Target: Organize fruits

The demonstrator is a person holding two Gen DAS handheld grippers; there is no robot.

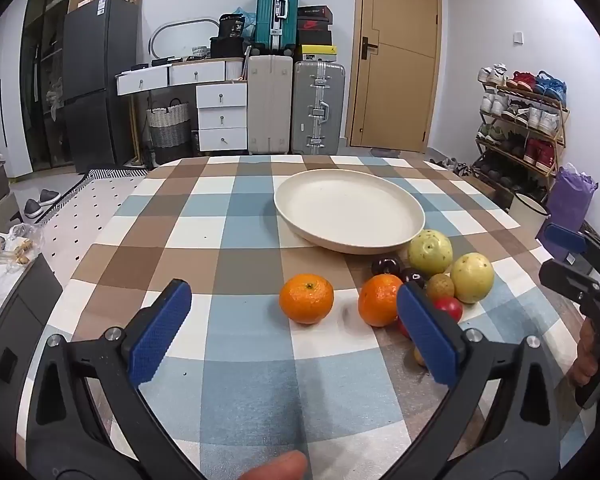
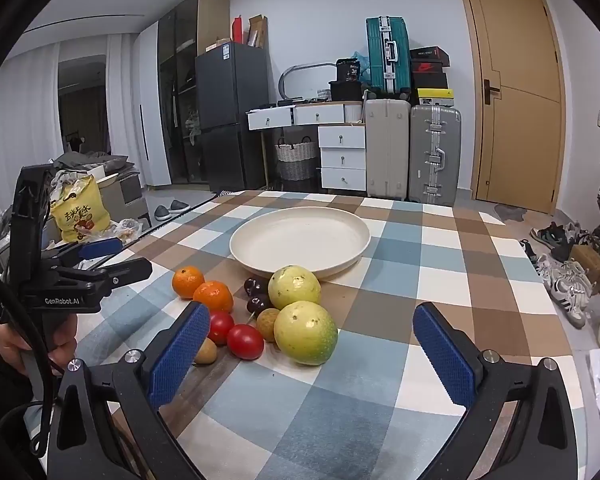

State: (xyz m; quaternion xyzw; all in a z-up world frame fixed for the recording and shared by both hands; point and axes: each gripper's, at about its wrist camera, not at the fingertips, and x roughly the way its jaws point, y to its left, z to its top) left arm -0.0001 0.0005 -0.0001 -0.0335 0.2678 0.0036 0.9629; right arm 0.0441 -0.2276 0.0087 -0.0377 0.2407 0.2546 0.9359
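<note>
Fruits (image 2: 284, 312) clustered on the table (image 2: 440, 280) just before the plate (image 2: 300, 240), none in it.

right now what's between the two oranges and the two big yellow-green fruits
Two dark cherries and a small brown fruit lie between the oranges and the yellow-green fruits, clearest in the right wrist view.
</note>
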